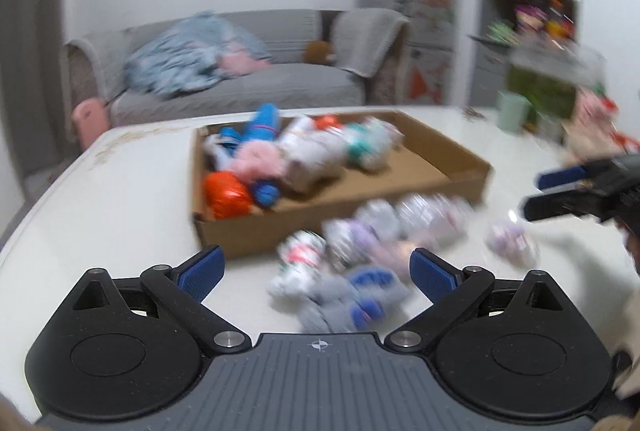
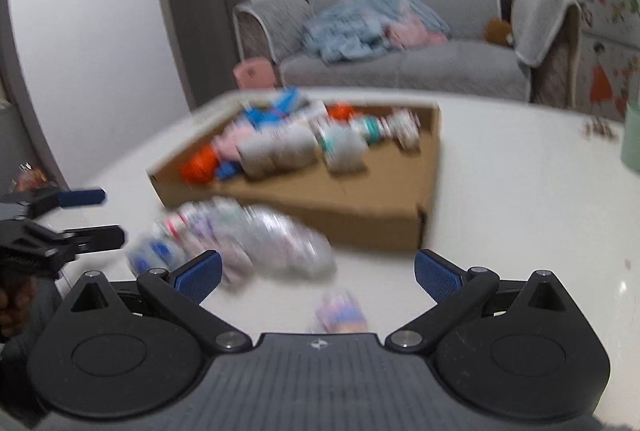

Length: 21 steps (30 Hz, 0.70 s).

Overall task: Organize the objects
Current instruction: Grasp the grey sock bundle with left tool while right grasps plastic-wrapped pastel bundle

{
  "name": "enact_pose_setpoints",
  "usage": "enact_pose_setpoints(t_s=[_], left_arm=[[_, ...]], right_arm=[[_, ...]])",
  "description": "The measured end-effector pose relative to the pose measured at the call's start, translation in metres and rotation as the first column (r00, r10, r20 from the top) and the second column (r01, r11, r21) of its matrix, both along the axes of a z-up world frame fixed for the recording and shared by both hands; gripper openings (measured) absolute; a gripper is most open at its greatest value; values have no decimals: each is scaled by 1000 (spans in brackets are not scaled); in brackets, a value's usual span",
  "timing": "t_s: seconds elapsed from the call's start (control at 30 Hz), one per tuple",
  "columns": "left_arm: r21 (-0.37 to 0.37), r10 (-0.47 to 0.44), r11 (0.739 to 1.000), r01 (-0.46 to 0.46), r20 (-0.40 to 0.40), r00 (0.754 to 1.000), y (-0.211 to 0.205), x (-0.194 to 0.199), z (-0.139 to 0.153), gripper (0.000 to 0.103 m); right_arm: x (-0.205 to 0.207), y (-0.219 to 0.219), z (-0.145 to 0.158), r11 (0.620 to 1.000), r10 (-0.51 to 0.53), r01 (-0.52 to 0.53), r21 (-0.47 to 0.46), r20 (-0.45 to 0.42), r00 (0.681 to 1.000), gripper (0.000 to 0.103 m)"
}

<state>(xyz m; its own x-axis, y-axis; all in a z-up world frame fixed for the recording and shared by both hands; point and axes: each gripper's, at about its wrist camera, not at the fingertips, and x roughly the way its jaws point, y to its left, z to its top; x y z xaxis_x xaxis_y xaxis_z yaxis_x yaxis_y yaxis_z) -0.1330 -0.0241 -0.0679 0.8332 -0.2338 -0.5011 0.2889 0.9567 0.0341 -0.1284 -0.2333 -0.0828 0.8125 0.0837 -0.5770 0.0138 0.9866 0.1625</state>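
A shallow cardboard box [image 1: 452, 167] [image 2: 380, 219] on the white table holds several rolled socks and small bundles, among them an orange one [image 1: 226, 195] and a blue one [image 1: 262, 127]. In front of the box lies a blurred heap of loose rolled socks [image 1: 360, 251] [image 2: 248, 239]. One small purple-white roll [image 1: 512, 243] [image 2: 342, 313] lies apart. My left gripper [image 1: 316, 271] is open and empty just above the heap. My right gripper [image 2: 318, 273] is open and empty above the lone roll; it also shows in the left wrist view [image 1: 560, 191]. The left gripper shows in the right wrist view [image 2: 94, 217].
A mint green cup [image 1: 512, 115] stands at the table's far right beside packages. A grey sofa [image 1: 240, 71] with a blue blanket, a pink stool [image 1: 90, 119] and a decorated fridge [image 1: 408, 11] stand behind the table. Both views are motion-blurred.
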Motion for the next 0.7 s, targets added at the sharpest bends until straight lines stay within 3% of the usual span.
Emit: enact_pose_setpoints(t_s=[0.13,0.27,0.33,0.4,0.53,0.7], left_arm=[[86,-79,993,76,36,996,-15,-3,-12,100],[122,-115,986,109,43,992,-22,9,-12,98],[130,-144,982,138,39,989,-25,12,-14,97],[143,-181,974,176,23,983,-30,16,-17,94],[162,-247,955,250,-39,968,-38,24,-29,76],[173,-288,937,303,-107,952,-41,29,-40,73]], right_arm=[[0,10,-20,999,46,-48,-22,-62,997,102],[-3,25,-32,989,5,-14,-150,-60,998,100],[-4,24,-35,991,7,-16,-131,-66,998,96],[-4,23,-37,992,8,-17,-128,-74,997,93],[-5,21,-43,990,2,-13,-139,-75,997,87],[-4,21,-45,988,1,-11,-156,-68,998,81]])
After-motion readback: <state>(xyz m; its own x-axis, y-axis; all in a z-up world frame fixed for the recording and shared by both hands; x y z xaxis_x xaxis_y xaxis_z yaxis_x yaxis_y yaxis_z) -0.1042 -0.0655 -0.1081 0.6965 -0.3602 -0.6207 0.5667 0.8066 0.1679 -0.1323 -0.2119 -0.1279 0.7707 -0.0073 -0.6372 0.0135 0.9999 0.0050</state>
